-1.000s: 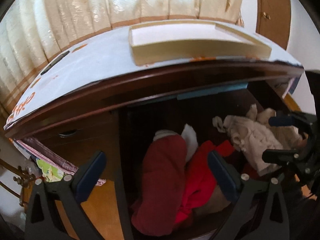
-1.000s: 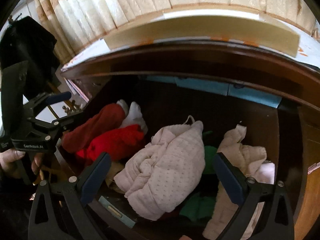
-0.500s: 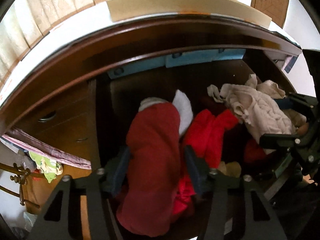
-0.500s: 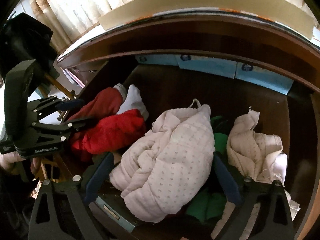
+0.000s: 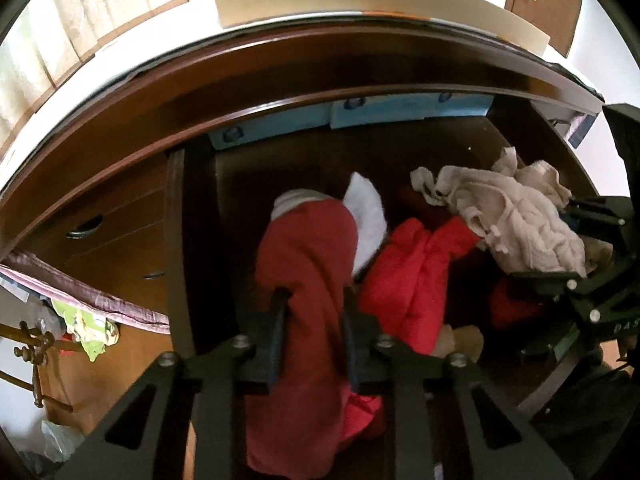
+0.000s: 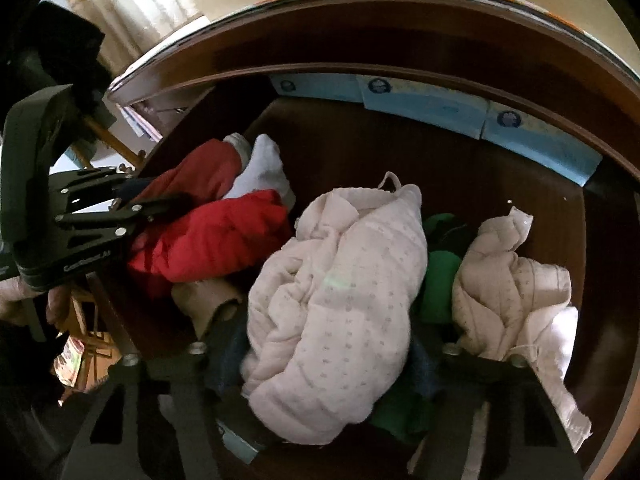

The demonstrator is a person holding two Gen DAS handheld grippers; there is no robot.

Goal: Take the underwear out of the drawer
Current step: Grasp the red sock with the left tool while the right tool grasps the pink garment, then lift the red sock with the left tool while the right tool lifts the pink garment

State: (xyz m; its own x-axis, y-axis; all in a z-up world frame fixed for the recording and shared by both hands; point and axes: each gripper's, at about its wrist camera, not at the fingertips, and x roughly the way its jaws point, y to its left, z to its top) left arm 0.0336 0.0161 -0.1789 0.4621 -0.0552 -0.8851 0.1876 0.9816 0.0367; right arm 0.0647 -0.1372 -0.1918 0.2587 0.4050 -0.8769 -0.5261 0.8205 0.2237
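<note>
Both grippers have dropped into the open drawer [image 5: 192,240] since a second ago, and their jaws have just been closing, each with cloth between them. At about nine o'clock in the drawer, the left gripper [image 5: 312,336] stands narrow, its pads pinching the dark red garment [image 5: 308,264] across its middle. Just beside it toward three o'clock lies a bright red garment [image 5: 412,268], touching it, so a lift could drag that one along or snag the white sock [image 5: 368,216] tucked at its twelve o'clock end. Farther right, the right gripper [image 6: 324,364] brackets the pale dotted underwear [image 6: 340,300]; whether its pads press yet I cannot tell. That bundle is bulky and loosely rolled, so a shallow bite could pull out one fold and let the rest slump back. Green fabric [image 6: 440,280] lies under its three o'clock edge and may ride up with it.
</note>
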